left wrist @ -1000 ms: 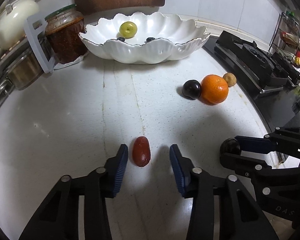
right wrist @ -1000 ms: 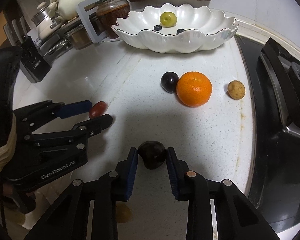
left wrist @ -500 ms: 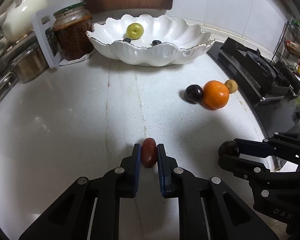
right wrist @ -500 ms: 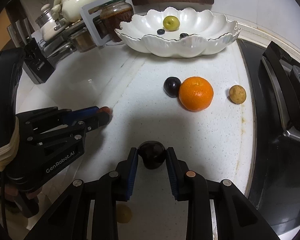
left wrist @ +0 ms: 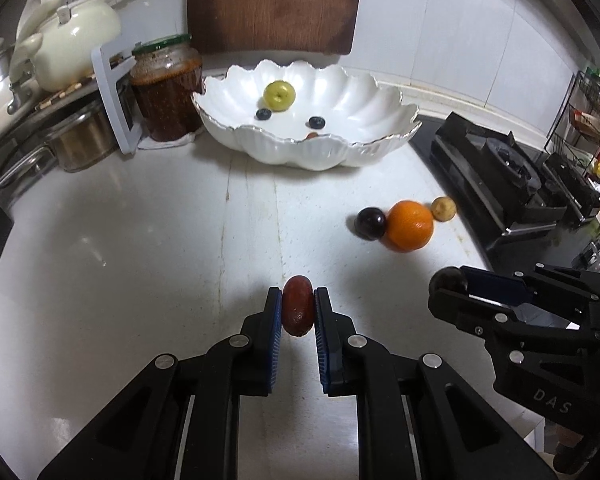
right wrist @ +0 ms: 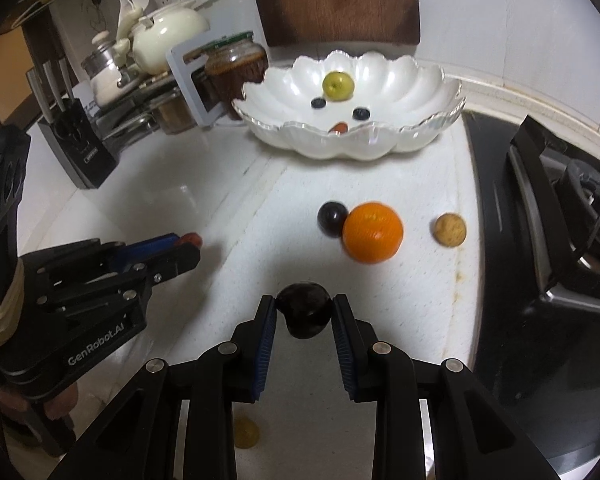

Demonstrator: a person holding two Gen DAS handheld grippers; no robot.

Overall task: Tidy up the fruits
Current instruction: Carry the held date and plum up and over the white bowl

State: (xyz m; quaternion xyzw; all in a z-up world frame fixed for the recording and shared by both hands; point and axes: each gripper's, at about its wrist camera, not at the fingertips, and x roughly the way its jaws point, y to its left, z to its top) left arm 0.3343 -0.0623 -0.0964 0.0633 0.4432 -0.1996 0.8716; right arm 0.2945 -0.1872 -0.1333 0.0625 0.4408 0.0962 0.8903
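My left gripper [left wrist: 297,307] is shut on a small red oblong fruit [left wrist: 297,310], held above the white counter. My right gripper [right wrist: 304,312] is shut on a dark round plum [right wrist: 305,315]; it also shows in the left wrist view [left wrist: 446,280]. A white scalloped bowl [left wrist: 340,152] at the back holds a green fruit [left wrist: 279,96], two blueberries [left wrist: 317,122] and a small red fruit [right wrist: 339,127]. On the counter lie a second dark plum [left wrist: 370,222], an orange [left wrist: 410,230] and a small tan fruit [left wrist: 444,209].
A jar [left wrist: 166,88], a white teapot [left wrist: 76,46], pots and a knife block [right wrist: 78,142] stand at the back left. A gas stove [left wrist: 512,176] lies on the right. A wooden board [left wrist: 274,4] leans on the wall. A small yellow fruit [right wrist: 246,432] lies under my right gripper.
My left gripper closed on the red fruit and lifted it. Both grippers rose and moved toward the bowl; the right one kept its plum.
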